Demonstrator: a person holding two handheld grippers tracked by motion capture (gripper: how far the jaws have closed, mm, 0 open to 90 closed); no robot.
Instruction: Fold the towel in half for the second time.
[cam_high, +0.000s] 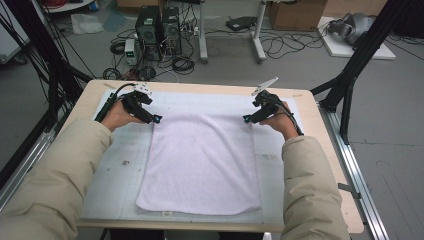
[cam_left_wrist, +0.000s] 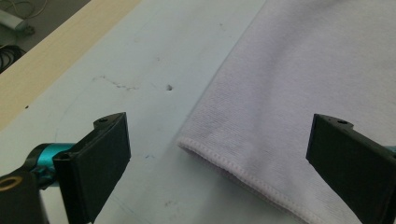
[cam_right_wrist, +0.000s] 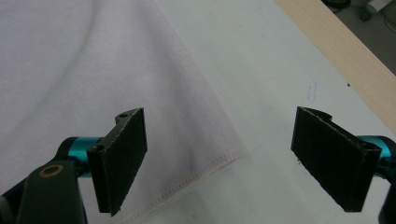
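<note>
A pale towel (cam_high: 200, 165) lies flat on a white mat (cam_high: 115, 170) on the wooden table (cam_high: 322, 145). My left gripper (cam_high: 157, 119) hovers at the towel's far left corner, open. In the left gripper view the black jaws stand wide apart around my left gripper's midpoint (cam_left_wrist: 219, 158), and the hemmed corner of the towel (cam_left_wrist: 303, 70) lies between them, untouched. My right gripper (cam_high: 246, 119) sits at the far right corner, open as well. In the right gripper view my right gripper (cam_right_wrist: 224, 154) straddles the stitched corner of the towel (cam_right_wrist: 93, 60), pads clear of the cloth.
The mat (cam_left_wrist: 154, 60) carries small dark marks. A bare wood strip (cam_right_wrist: 336, 51) borders it. Black frame posts (cam_high: 360, 55) and metal rails (cam_high: 357, 175) flank the table. Computer towers (cam_high: 157, 27) and loose cables lie on the floor beyond the far edge.
</note>
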